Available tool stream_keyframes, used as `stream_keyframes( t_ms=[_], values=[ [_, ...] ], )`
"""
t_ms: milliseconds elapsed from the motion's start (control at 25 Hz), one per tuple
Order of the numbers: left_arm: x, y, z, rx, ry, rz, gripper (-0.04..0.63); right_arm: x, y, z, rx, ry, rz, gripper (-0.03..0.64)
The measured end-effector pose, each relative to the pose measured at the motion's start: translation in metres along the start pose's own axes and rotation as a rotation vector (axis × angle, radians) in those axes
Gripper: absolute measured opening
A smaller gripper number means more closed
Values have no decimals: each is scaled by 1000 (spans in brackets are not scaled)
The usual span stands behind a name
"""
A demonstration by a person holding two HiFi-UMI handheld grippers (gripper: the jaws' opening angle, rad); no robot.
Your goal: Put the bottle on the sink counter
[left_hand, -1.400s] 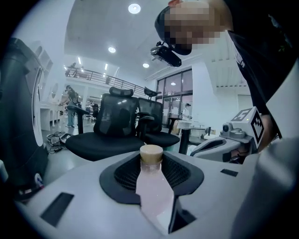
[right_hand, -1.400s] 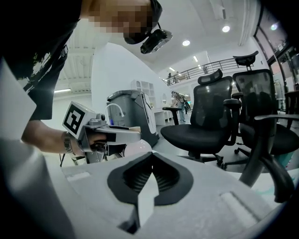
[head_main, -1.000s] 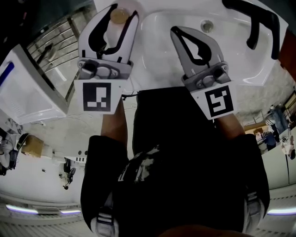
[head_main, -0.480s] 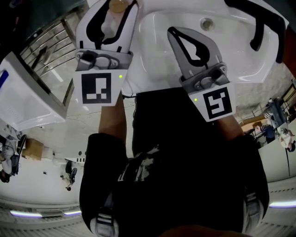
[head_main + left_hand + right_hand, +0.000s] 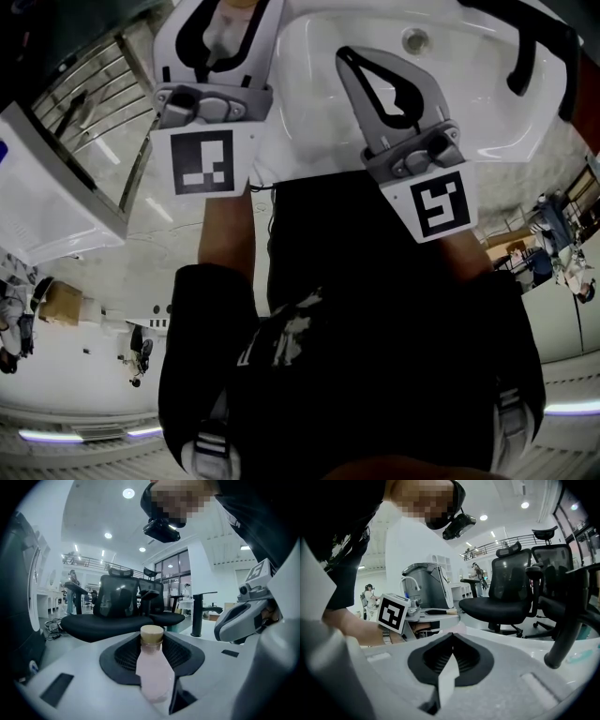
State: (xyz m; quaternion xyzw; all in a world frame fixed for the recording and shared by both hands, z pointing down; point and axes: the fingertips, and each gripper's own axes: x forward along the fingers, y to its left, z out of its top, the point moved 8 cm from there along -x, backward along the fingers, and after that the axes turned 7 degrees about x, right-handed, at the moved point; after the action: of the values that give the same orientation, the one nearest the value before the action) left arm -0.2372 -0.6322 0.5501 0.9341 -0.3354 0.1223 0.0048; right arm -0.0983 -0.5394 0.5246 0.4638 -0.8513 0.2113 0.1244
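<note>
Head view: both forearms reach up the frame from black short sleeves; left forearm [image 5: 227, 234] bare, right forearm [image 5: 461, 255] partly hidden by its gripper; both grippers point away from the body and slightly downward.

Left gripper [image 5: 223, 17] at upper left, beside the left rim of the white sink [image 5: 309, 131]; jaws part-way apart and clamped on the bottle [image 5: 152, 672], pads against its sides; bottle upright between them, its base hidden, so contact with the counter cannot be told.

Right gripper [image 5: 351, 58] at upper centre, over the basin, jaws closed together with nothing between them.

Writing: each gripper's marker cube [image 5: 204, 163] shows a black-and-white square code; white print on the shirt [image 5: 281, 337] not legible.

Containers: bottle holds a pale pink content, closed by a tan cap [image 5: 152, 633]; basin has a drain [image 5: 414, 40] near the top edge, with a black faucet [image 5: 527, 52] at upper right.
</note>
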Motion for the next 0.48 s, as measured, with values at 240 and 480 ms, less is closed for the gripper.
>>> stream_keyframes(
  t_ms=[240,480],
  values=[
    [-3,2,-4,-5,14,24,161,-3,5,4,12,-35,9,-5],
    [-23,-1,13,4,-1,120,196,-20,5,11,1,-77,25,-3]
  ],
)
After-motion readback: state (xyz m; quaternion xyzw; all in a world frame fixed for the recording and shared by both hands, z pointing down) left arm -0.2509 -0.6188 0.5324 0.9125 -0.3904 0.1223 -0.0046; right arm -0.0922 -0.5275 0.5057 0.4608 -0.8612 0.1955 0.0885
